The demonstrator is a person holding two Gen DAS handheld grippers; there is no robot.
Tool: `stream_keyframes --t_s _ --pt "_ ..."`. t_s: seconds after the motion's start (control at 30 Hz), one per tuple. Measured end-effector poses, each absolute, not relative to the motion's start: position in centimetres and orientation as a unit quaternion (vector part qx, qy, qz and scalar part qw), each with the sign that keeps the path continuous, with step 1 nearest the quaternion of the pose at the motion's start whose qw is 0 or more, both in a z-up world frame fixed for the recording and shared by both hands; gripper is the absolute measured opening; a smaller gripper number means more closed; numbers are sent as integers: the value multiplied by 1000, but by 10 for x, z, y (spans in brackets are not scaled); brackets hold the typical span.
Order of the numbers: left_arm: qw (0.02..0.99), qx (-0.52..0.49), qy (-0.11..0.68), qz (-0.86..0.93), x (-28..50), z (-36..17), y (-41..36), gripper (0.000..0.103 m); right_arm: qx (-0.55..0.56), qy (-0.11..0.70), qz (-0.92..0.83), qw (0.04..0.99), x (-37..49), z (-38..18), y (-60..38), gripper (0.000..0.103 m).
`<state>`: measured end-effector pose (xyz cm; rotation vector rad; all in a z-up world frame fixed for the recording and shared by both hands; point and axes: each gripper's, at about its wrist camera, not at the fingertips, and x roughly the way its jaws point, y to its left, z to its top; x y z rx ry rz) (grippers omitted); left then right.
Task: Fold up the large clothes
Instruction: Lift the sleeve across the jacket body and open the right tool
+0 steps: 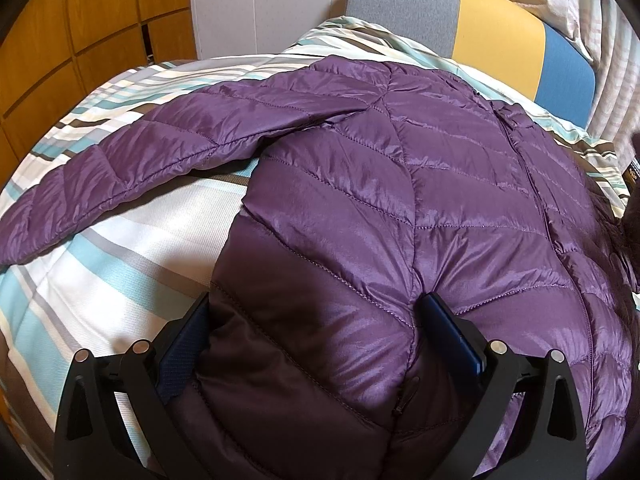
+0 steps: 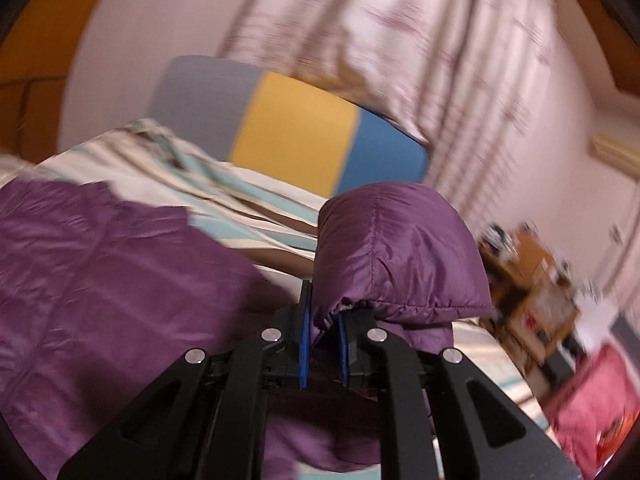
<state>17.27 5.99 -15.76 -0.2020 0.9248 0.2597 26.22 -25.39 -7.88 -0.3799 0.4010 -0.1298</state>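
A purple quilted puffer jacket (image 1: 400,184) lies spread on a striped bed, one sleeve (image 1: 120,168) stretched out to the left. My left gripper (image 1: 316,316) is open wide, its fingers (image 1: 448,320) straddling the jacket's near hem, pressing into the fabric. In the right wrist view my right gripper (image 2: 324,332) is shut on the cuff of the other sleeve (image 2: 400,252) and holds it lifted above the bed; the jacket body (image 2: 100,272) lies to its left. That view is blurred by motion.
The striped bedsheet (image 1: 120,264) covers the bed. A grey, yellow and blue headboard (image 1: 492,36) stands behind, with curtains (image 2: 420,48) beyond. Wooden cabinets (image 1: 80,28) are at left. Boxes and a red bag (image 2: 592,404) sit right of the bed.
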Motion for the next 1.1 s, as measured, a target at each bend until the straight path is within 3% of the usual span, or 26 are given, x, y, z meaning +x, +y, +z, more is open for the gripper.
stream_keyframes --t_s 0.3,0.33,0.43,0.53,0.6,0.77,1.1 --pt "882 -99 443 123 173 -158 60 100 -309 202 32 929 269 -133 -142 10" --pt "882 -99 443 123 174 -158 61 100 -348 166 13 922 269 -143 -131 10" --pt "882 -100 443 123 174 -158 61 100 -414 159 24 896 267 -171 -109 10" --pt "882 -103 443 121 173 -157 61 100 -475 158 48 864 261 -199 -94 19" --pt "882 -110 443 116 173 -156 63 100 -509 161 50 844 262 -211 -90 19" --pt "880 -127 447 98 170 -149 66 100 -486 161 51 857 265 -200 -109 51" --pt "883 -166 432 78 198 -111 56 100 -215 239 74 944 275 -151 -210 60"
